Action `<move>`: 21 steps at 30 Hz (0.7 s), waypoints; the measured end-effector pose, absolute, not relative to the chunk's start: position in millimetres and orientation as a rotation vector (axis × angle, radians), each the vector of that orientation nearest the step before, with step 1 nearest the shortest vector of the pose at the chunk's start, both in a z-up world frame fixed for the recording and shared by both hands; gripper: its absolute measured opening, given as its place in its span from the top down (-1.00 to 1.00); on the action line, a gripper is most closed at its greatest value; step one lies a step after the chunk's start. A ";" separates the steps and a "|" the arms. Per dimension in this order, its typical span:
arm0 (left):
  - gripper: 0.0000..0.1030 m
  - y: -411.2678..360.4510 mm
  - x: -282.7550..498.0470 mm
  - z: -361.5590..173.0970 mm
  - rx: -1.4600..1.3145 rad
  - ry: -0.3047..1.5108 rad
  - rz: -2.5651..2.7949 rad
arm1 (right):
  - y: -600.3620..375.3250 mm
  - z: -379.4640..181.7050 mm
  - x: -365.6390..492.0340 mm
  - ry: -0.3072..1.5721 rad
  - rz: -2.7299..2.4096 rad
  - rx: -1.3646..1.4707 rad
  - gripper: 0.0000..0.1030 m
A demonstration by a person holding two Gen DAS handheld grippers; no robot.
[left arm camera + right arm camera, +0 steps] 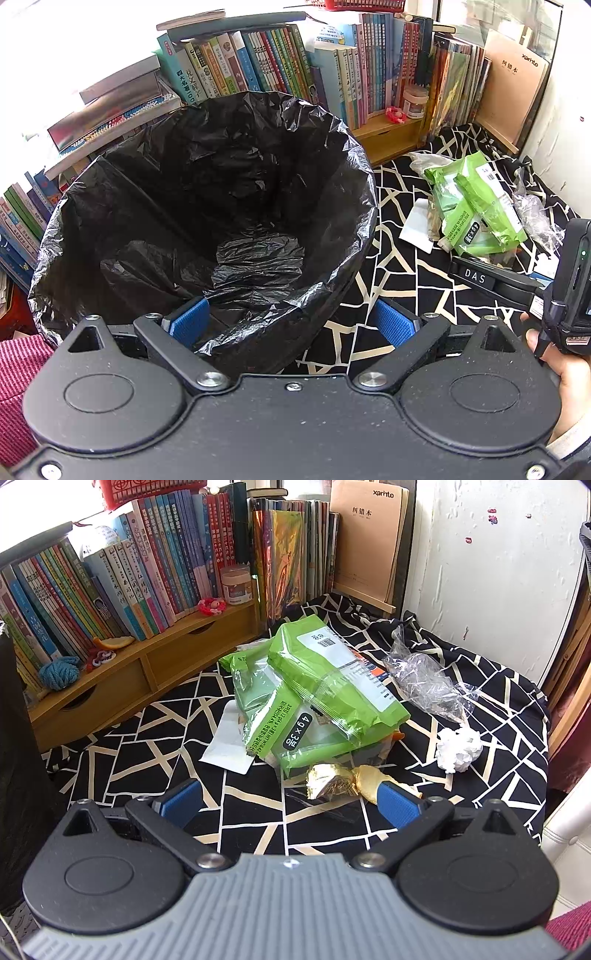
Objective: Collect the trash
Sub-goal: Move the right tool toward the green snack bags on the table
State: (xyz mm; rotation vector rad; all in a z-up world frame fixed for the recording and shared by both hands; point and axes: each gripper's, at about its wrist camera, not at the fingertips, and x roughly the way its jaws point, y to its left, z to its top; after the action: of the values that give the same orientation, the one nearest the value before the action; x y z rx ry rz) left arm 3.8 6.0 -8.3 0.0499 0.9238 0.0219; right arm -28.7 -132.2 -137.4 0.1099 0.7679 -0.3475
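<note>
A bin lined with a black bag (pixel 207 206) fills the left wrist view. My left gripper (pixel 291 325) is open, its left pad over the bin's near rim and its right pad outside it. On the black-and-cream patterned cloth (pixel 147 760) lies a heap of green wrappers (pixel 317 686), with a white paper slip (pixel 229 746), a gold foil wrapper (pixel 332 781), a crumpled white paper ball (pixel 458 751) and a clear plastic wrap (pixel 424 683) around it. My right gripper (pixel 288 805) is open, low over the cloth just short of the gold foil. Nothing is held.
A wooden shelf (pixel 122 672) packed with books runs along the back left, with a white jar (pixel 236 585) and a blue yarn ball (pixel 59 672) on it. A brown notebook (pixel 365 542) leans in the corner by a white wall (pixel 491 572). The green wrappers (pixel 476 206) lie right of the bin.
</note>
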 end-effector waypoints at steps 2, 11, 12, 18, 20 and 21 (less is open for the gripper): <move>-0.86 6.2 4.1 -10.1 0.055 0.926 0.024 | -133.4 -139.9 -28.1 0.764 -0.358 0.109 -1.00; -0.84 3.1 -1.7 -13.6 0.081 0.897 0.024 | -143.2 -182.4 -14.5 0.777 -0.449 0.069 -1.00; -0.83 3.2 -4.2 -13.3 0.083 0.885 0.021 | -142.7 -190.7 -12.8 0.789 -0.453 0.050 -1.00; -0.71 2.1 -18.0 -16.6 0.142 0.806 -0.008 | -139.6 -230.1 -7.1 0.883 -0.428 -0.011 -1.00; -0.66 1.2 -19.9 -16.6 0.156 0.792 -0.023 | -139.3 -237.9 -5.7 0.906 -0.421 -0.009 -1.00; -0.65 1.1 -20.6 -16.5 0.157 0.785 -0.032 | -139.7 -241.5 -5.2 0.919 -0.419 -0.003 -1.00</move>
State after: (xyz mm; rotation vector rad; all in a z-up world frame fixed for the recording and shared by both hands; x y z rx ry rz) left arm -20.6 1.1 -16.5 0.1570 0.7849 -0.0323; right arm -5.2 -139.7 -241.5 -0.0035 0.9190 -0.4193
